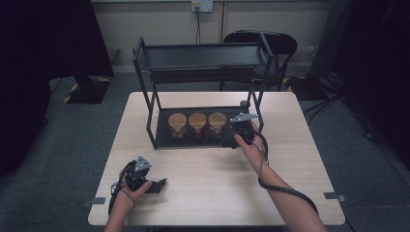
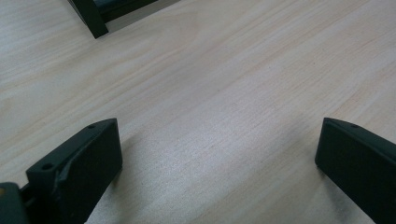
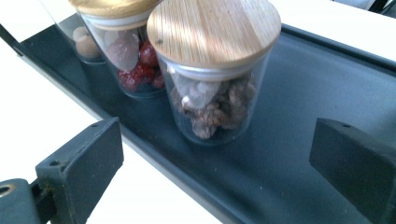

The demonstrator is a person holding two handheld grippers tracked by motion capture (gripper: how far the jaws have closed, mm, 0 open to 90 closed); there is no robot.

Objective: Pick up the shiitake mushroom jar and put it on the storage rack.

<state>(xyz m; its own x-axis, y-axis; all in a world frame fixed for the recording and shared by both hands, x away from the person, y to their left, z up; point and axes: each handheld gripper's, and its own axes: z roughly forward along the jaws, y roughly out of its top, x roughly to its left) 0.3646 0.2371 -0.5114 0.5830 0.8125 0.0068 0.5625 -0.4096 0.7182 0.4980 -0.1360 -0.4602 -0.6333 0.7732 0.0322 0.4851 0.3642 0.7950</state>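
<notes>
**Right tongs open before the nut jar**

The walnut jar (image 3: 212, 79) — glass, wooden lid — stands on the rack's lower tray (image 3: 299, 93), at the row's 3 o'clock end; beside it at 9 o'clock sits the red-fruit jar (image 3: 133, 60). The right tongs (image 3: 215, 158) gape wide just short of it, touching nothing. Toward 7 o'clock on the counter (image 2: 224, 93), the left tongs (image 2: 217, 154) rest wide open — holding nothing.
</notes>
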